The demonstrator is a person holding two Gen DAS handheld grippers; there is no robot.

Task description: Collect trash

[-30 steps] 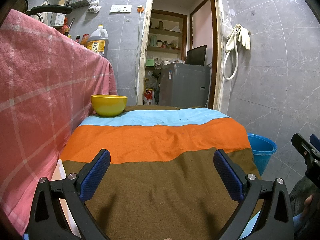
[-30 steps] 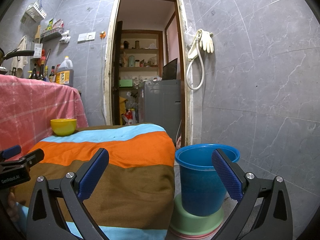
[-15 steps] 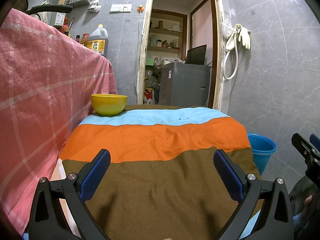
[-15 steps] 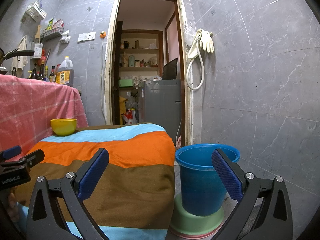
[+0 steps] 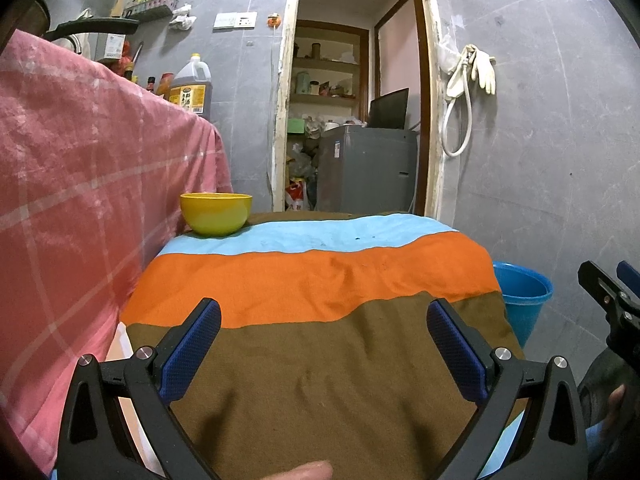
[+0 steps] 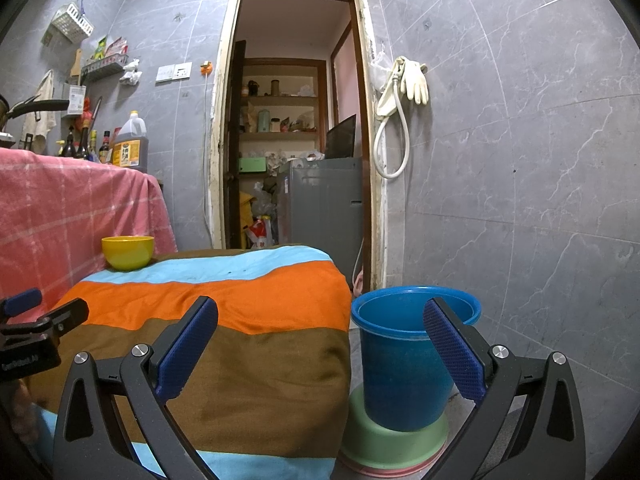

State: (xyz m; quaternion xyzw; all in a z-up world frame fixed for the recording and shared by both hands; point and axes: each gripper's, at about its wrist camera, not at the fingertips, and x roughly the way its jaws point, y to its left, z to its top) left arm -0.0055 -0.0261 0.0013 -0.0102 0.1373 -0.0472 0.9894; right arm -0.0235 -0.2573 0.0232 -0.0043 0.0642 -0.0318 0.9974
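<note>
Grippers wide open, empty, above striped blanket (image 5: 320, 280).
No trash visible; yellow bowl (image 5: 216, 214) at blanket's far corner looks light, rigid: grab rim.

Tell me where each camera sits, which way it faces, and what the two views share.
Left wrist: on the open left gripper, above the striped cloth, facing the doorway; a fingertip shows below.
Right wrist: on the open right gripper, at the cloth's right edge, facing the blue bucket; left gripper intrudes.
Shared: yellow bowl, cloth, bucket, doorway.
</note>
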